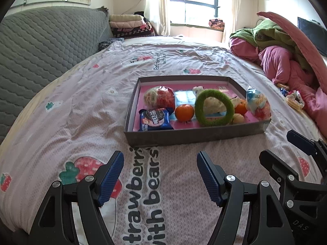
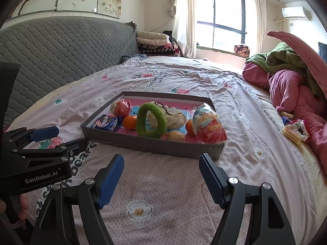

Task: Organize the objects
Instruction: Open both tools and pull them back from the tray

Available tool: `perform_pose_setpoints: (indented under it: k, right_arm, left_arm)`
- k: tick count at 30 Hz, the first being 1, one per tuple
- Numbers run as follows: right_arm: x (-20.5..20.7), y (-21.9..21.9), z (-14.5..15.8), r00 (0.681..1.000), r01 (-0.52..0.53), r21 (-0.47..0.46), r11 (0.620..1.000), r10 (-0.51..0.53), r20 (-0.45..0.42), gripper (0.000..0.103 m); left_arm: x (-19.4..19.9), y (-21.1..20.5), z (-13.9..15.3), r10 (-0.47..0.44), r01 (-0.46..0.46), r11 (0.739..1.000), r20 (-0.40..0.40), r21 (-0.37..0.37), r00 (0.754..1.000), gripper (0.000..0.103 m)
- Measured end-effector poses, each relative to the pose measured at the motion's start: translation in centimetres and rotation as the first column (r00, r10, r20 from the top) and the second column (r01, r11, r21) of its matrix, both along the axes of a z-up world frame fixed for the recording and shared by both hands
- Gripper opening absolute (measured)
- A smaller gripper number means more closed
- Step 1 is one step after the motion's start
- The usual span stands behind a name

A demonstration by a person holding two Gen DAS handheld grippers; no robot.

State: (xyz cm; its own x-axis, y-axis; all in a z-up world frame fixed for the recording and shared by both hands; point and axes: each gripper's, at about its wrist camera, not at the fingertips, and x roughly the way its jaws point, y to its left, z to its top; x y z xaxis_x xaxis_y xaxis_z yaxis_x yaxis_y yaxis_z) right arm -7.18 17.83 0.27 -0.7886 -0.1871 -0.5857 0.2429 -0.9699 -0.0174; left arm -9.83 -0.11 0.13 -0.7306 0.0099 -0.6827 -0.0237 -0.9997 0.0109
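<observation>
While both tools hang low over the bed (image 1: 67, 110), nothing sits between their blue pads. Nearest us, the left tool (image 1: 160, 175) has its jaws spread wide and empty above the printed sheet, and the right tool (image 2: 161, 178) is just beside it, jaws equally wide, gripping nothing. Just past them lies the tray (image 1: 194, 136) — a shallow grey box with a pink floor, resting flat on the sheet. Inside, at its near left corner, a blue cookie pack (image 1: 154, 119); next to it an orange (image 1: 184, 112), then a green ring (image 1: 214, 107) leaning up on edge against a pale cloth bundle (image 2: 175, 116). A snack bag (image 2: 209, 126) stands in the near right corner, a second orange (image 1: 241, 107) beside it, and a red netted ball (image 1: 160, 99) toward the back left. Off to the right, outside the tray, a small cake toy (image 2: 295, 131) lies beside the pink bedding (image 2: 294, 94) — well apart from the tray.
</observation>
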Motion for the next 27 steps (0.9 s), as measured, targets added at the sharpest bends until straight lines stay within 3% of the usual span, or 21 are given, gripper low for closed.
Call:
perform_pose_setpoints:
  k: [13, 27]
  right_arm:
    - [1.0, 0.3, -1.8, 1.0, 0.01, -0.009, 1.0, -0.01, 0.003, 0.075]
    - [1.6, 0.9, -3.4, 0.999, 0.034, -0.033, 0.999, -0.034, 0.014, 0.075]
  left_arm:
    - [0.9, 0.1, -1.7, 0.012, -0.012, 1.0, 0.032, 0.003, 0.999, 0.075]
    - [2.0, 1.0, -3.0, -0.01, 0.01, 1.0, 0.013, 0.004, 1.0, 0.075]
